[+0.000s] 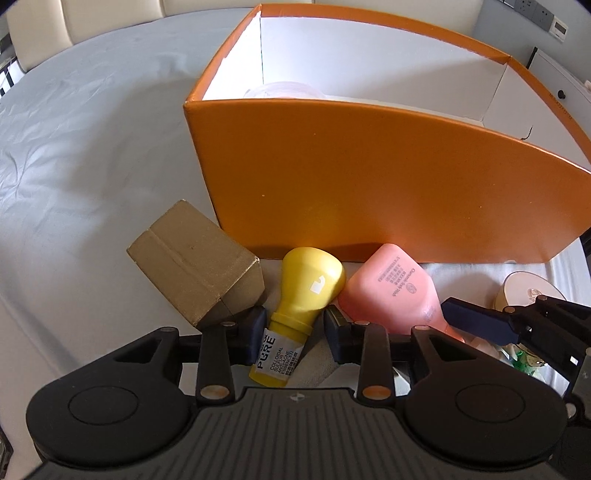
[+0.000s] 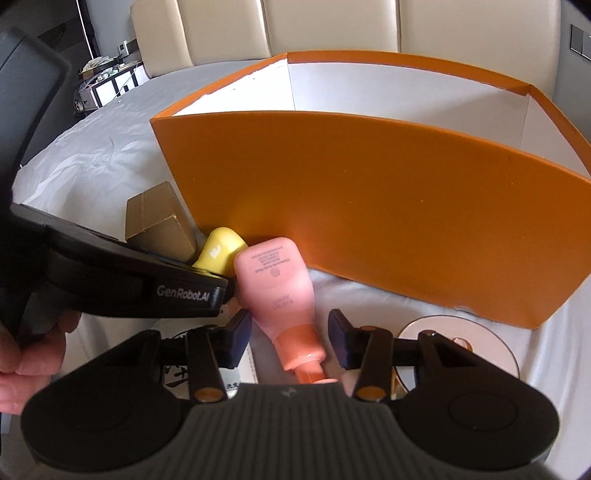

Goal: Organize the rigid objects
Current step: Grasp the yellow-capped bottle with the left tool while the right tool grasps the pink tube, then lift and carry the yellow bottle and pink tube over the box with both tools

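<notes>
A yellow bottle (image 1: pixel 295 306) lies on the white sheet before a big orange box (image 1: pixel 369 192); my left gripper (image 1: pixel 294 332) is open with its fingers on either side of the bottle's neck, apart from it. A pink bottle (image 2: pixel 279 284) lies beside it, also in the left wrist view (image 1: pixel 395 291). My right gripper (image 2: pixel 290 338) is open around the pink bottle's neck. The yellow bottle (image 2: pixel 218 251) is partly hidden behind the left gripper body in the right wrist view. The orange box (image 2: pixel 388 206) is white inside.
A brown cardboard box (image 1: pixel 195 262) lies left of the yellow bottle, also in the right wrist view (image 2: pixel 159 221). A round cream tin (image 2: pixel 461 350) sits right of the pink bottle. Something pale and round (image 1: pixel 280 90) lies inside the orange box. Padded chairs (image 2: pixel 332 26) stand behind.
</notes>
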A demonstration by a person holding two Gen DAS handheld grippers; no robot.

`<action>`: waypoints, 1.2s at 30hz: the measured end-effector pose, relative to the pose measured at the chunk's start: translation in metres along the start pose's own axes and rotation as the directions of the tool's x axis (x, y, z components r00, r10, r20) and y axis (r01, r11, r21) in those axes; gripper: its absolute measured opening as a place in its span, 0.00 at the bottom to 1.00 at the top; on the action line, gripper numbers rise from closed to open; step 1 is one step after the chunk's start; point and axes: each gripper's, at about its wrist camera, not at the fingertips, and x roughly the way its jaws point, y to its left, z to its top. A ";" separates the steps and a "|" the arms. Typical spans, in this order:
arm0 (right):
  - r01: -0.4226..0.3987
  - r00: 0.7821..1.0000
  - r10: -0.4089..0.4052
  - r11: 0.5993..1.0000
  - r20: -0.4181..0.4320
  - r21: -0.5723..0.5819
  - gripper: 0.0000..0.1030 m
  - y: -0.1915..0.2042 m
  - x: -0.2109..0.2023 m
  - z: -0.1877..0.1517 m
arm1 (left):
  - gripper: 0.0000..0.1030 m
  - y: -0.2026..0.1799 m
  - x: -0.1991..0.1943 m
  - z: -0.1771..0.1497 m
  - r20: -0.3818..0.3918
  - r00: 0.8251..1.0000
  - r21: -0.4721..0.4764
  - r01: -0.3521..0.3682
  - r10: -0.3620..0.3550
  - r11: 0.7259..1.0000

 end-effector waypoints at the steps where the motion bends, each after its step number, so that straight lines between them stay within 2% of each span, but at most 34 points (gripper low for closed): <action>1: -0.003 1.000 0.003 1.000 -0.001 -0.013 0.42 0.001 0.000 -0.001 | 0.37 -0.001 0.000 0.000 0.001 1.000 0.006 -0.001 0.001 1.000; 6: 0.017 1.000 -0.017 1.000 -0.017 -0.022 0.33 0.006 -0.005 -0.004 | 0.32 0.000 -0.005 -0.004 -0.021 1.000 0.007 0.004 -0.003 1.000; 9: 0.066 0.997 -0.067 0.998 -0.044 -0.019 0.32 0.006 -0.011 -0.006 | 0.31 0.004 -0.007 -0.007 -0.060 0.998 -0.019 0.034 -0.035 0.999; 11: 0.064 0.996 -0.063 0.998 -0.056 0.005 0.31 0.004 -0.011 -0.008 | 0.31 0.006 -0.007 -0.008 -0.075 0.996 -0.042 0.050 -0.053 0.998; 16: 0.017 1.000 -0.014 0.995 -0.027 0.095 0.37 -0.008 -0.007 -0.004 | 0.31 0.004 -0.007 -0.007 -0.066 0.997 -0.044 0.037 -0.040 0.998; 20: 0.017 1.000 -0.018 0.997 0.007 0.071 0.42 -0.003 -0.003 -0.002 | 0.32 -0.001 -0.006 -0.007 -0.037 0.999 -0.026 0.013 -0.014 1.000; 27: 0.002 1.000 -0.004 0.995 0.021 0.100 0.45 -0.006 0.004 0.001 | 0.30 0.003 -0.006 -0.010 -0.029 0.999 -0.063 0.027 -0.029 0.998; 36: 0.017 0.999 -0.020 0.997 0.044 0.073 0.44 -0.008 -0.004 -0.004 | 0.27 0.014 -0.017 -0.014 -0.014 0.999 -0.094 0.047 -0.049 0.994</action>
